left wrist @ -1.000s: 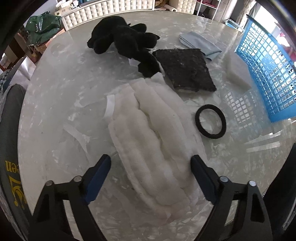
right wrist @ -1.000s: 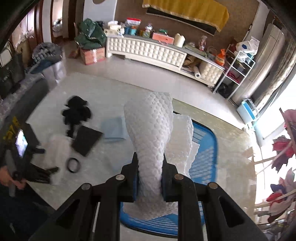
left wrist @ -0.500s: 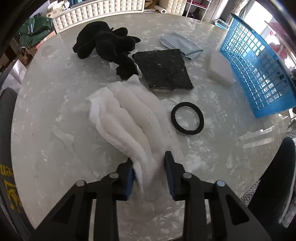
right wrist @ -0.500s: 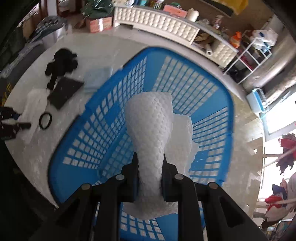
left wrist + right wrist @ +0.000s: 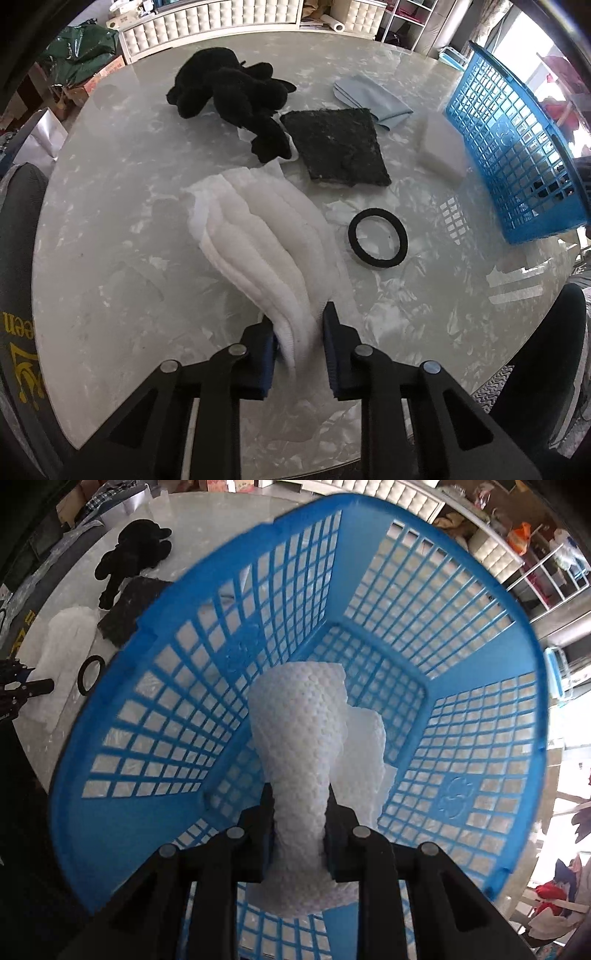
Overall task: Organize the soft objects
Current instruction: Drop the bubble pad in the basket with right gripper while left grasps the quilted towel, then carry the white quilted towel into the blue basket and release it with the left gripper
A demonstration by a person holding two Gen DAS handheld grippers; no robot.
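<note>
Left wrist view: left gripper [image 5: 298,334] at 6 o'clock, jaws just closed, pinching near end of white pad [image 5: 258,236]. Pad long axis running from jaws toward 11 o'clock, far end lying on table [image 5: 110,229], near end bunched between pads. Black ring [image 5: 377,238] just beside pad at 3 o'clock, apart from it. Dark mat [image 5: 338,147] at 1 o'clock, plush [image 5: 232,99] at 12 o'clock touching mat's corner. Blue cloth [image 5: 371,99] beyond mat, white block [image 5: 441,147] near basket [image 5: 517,140] at 2 o'clock. Basket well apart from left jaws, off to the right across table.

Right wrist view: right gripper [image 5: 298,814] pointing down into basket [image 5: 147,701], jaws clamped on waist of dimpled foam [image 5: 299,731], just eased out a touch, foam squeezed between them. Foam long axis straight ahead of jaws, toward 12 o'clock, free end low inside basket, over grid floor; contact with floor not clear. Second white layer behind it at 1 o'clock, likely same sheet folded. Left gripper [image 5: 22,690] visible at 9 o'clock outside basket rim with pad [image 5: 64,642], ring [image 5: 90,674], mat [image 5: 129,609], plush [image 5: 133,554] nearby.

Judgement: foam directly over drop spot, right hand nearer basket, release next. Pad then needs carry rightward to basket; long trailing end likely to drag over ring.
</note>
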